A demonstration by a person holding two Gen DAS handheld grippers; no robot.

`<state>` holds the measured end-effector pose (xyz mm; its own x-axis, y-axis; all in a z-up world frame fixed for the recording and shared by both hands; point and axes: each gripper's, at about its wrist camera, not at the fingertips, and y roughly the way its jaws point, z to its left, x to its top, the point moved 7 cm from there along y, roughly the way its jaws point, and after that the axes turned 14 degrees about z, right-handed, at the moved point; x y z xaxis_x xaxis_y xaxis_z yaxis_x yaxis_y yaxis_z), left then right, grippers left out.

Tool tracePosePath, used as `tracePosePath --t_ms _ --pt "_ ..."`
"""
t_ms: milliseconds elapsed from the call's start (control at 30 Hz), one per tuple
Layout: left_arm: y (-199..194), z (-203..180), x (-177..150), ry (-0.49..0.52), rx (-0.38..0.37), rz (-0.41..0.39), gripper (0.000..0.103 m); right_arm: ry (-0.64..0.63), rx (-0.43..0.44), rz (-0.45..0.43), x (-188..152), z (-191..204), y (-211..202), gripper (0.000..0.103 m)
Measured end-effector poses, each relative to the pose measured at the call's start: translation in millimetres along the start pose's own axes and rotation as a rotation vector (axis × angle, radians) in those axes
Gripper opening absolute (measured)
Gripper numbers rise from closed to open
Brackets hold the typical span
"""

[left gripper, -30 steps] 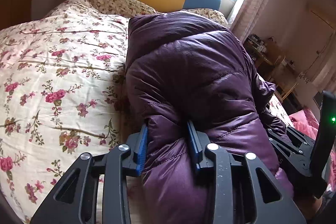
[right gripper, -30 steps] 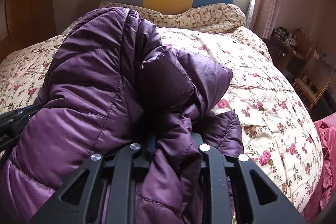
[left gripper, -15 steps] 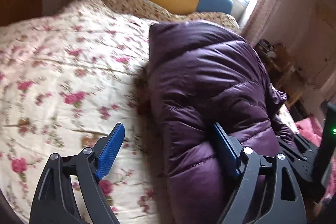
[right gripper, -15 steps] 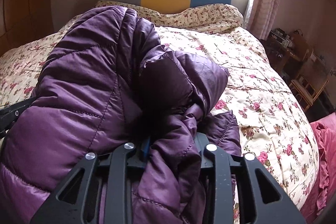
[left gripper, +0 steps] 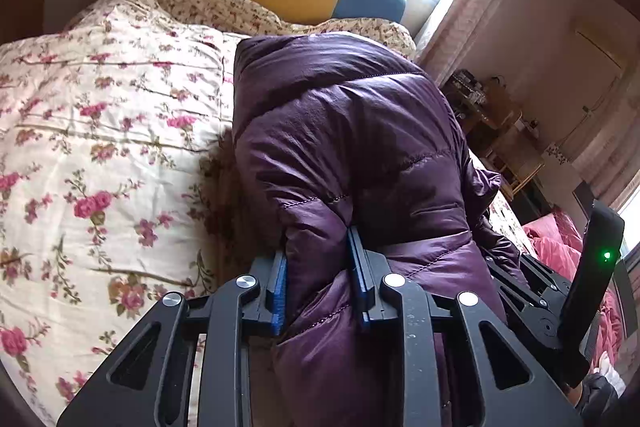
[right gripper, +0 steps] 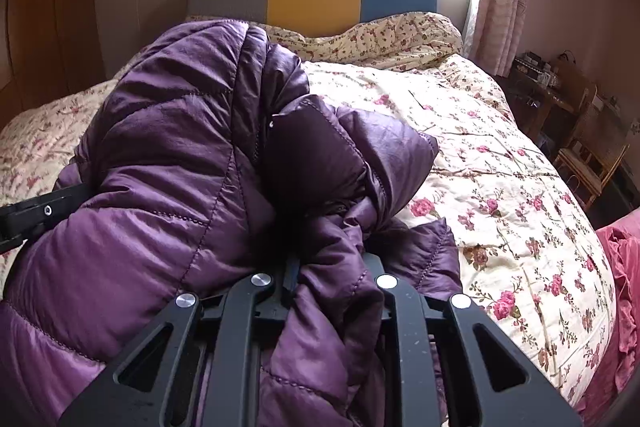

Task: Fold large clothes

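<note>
- The left gripper (left gripper: 318, 285) has its jaws clamped on a thick roll of the purple down jacket (left gripper: 352, 147); the blue pads (left gripper: 280, 287) bite only a narrow pinch, so the slick shell may creep out if the pull is sharp.
- The right gripper (right gripper: 332, 279) has its jaws closed on a bunched wad of the same jacket (right gripper: 180, 167); several layers seem caught, and the fold may come out lumpy.
- Just ahead of both jaws the jacket stands puffed and rounded on the bed (left gripper: 100, 147); trapped air may spring the fold open once released.
- To the right of the right jaws a loose flap (right gripper: 432, 251) lies on the quilt and may drag or stay untucked.
- Farther right, the pink bedding (right gripper: 620, 267) marks the bed edge; a wide swing could slide the bundle toward it.
</note>
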<state>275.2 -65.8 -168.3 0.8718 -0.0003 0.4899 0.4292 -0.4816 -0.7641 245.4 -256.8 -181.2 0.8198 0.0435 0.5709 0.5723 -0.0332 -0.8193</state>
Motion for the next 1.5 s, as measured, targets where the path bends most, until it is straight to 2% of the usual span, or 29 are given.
tracePosePath --t_ms 167,300,600,800,933,1067,1233,1333,1400,1500 --pt "-20.7 9.6 4.7 -0.013 0.01 -0.044 0.025 -0.027 0.026 -0.023 7.7 22.6 -8.2 0.016" --pt "-47.7 31.3 12.6 -0.034 0.041 -0.093 0.025 -0.08 0.064 -0.056 20.7 62.4 -15.9 0.015" --pt "-126.8 111.9 16.8 -0.115 0.125 -0.218 0.025 -0.258 0.102 -0.088 46.5 178.3 -24.0 0.015" --pt "-160.2 177.1 2.3 -0.214 0.169 -0.249 0.025 -0.375 0.11 -0.082 53.4 258.6 -18.6 0.015" --pt "-169.4 217.3 -12.6 -0.276 0.206 -0.239 0.025 -0.434 0.114 -0.071 50.5 302.7 -7.7 0.015" --pt "-160.3 240.4 -31.5 -0.321 0.224 -0.201 0.025 -0.444 0.11 -0.043 46.4 315.4 14.6 0.015" --pt "-150.2 230.8 -36.5 -0.302 0.276 -0.218 0.026 -0.419 0.135 -0.027 44.5 303.5 41.5 0.016" --pt "-145.9 231.2 -36.2 -0.301 0.311 -0.219 0.026 -0.419 0.14 -0.034 41.3 303.2 42.9 0.016" --pt "-148.6 229.4 -35.9 -0.307 0.33 -0.207 0.029 -0.417 0.134 -0.037 42.5 302.3 39.7 0.019" --pt "-159.2 227.5 -36.7 -0.333 0.379 -0.197 0.04 -0.396 0.131 -0.038 41.3 294.8 27.2 0.028"
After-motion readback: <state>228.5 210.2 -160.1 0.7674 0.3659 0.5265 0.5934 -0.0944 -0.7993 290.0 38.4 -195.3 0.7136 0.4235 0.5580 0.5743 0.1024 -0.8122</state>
